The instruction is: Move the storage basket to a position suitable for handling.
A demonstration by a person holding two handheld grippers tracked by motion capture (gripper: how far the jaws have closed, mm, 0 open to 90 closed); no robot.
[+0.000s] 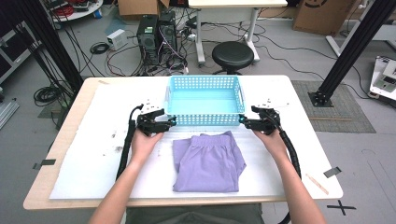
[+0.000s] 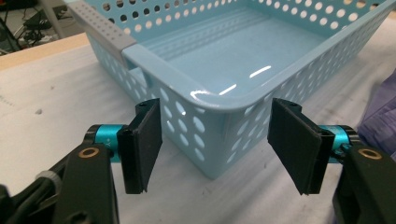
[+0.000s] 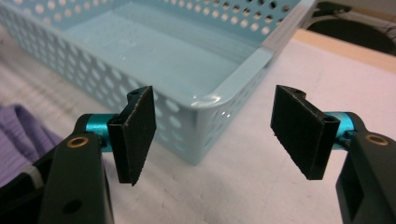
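A light blue perforated basket (image 1: 205,81) stands empty at the table's middle back. Purple folded shorts (image 1: 208,161) lie flat just in front of it. My left gripper (image 1: 172,122) is open at the basket's near left corner (image 2: 219,140), its jaws set wide on either side of that corner without touching it. My right gripper (image 1: 243,122) is open at the near right corner (image 3: 201,133), jaws likewise apart around it. The purple cloth (image 2: 380,112) shows at the right edge of the left gripper view, and the same cloth (image 3: 21,133) at the left edge of the right gripper view.
A white sheet (image 1: 93,154) covers the wooden table. A black stool (image 1: 232,55), computer towers (image 1: 156,35) and floor cables stand beyond the far edge. A wooden stick (image 1: 316,183) and black tape (image 1: 332,171) lie near the front right corner.
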